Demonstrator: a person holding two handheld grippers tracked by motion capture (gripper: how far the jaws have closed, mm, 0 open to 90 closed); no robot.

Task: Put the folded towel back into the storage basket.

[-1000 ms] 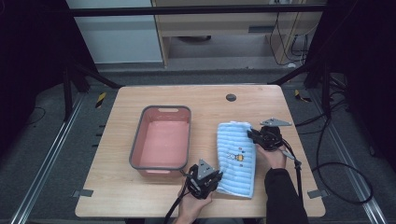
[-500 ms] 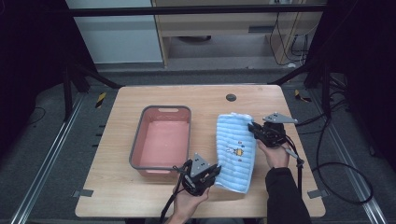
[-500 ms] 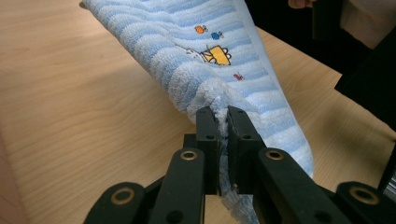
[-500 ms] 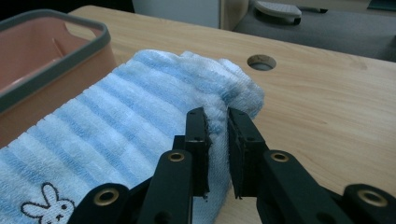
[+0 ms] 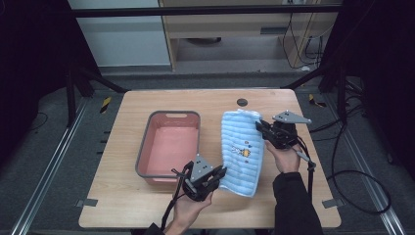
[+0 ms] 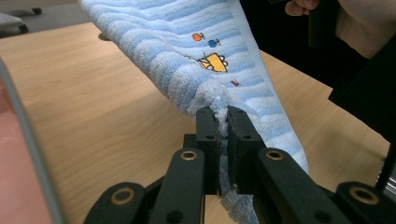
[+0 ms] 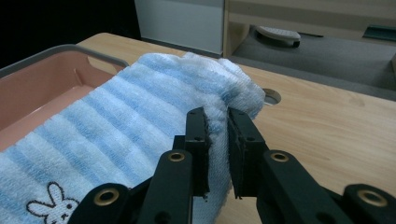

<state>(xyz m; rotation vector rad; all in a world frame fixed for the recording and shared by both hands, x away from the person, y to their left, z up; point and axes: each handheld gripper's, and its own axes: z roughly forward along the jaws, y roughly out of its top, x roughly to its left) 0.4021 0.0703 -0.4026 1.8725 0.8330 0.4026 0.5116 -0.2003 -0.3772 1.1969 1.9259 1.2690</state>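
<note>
Over the light wooden table, beside the pink plastic basin, 2 grippers, left gripper and right gripper, each pinch shut on the striped blue terry towel, whose thin edge-grips could slip if pulled taut.

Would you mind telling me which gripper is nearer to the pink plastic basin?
Left. The left gripper holds the striped blue towel beside the pink plastic basin's near corner; the right gripper grips across the towel.
</note>
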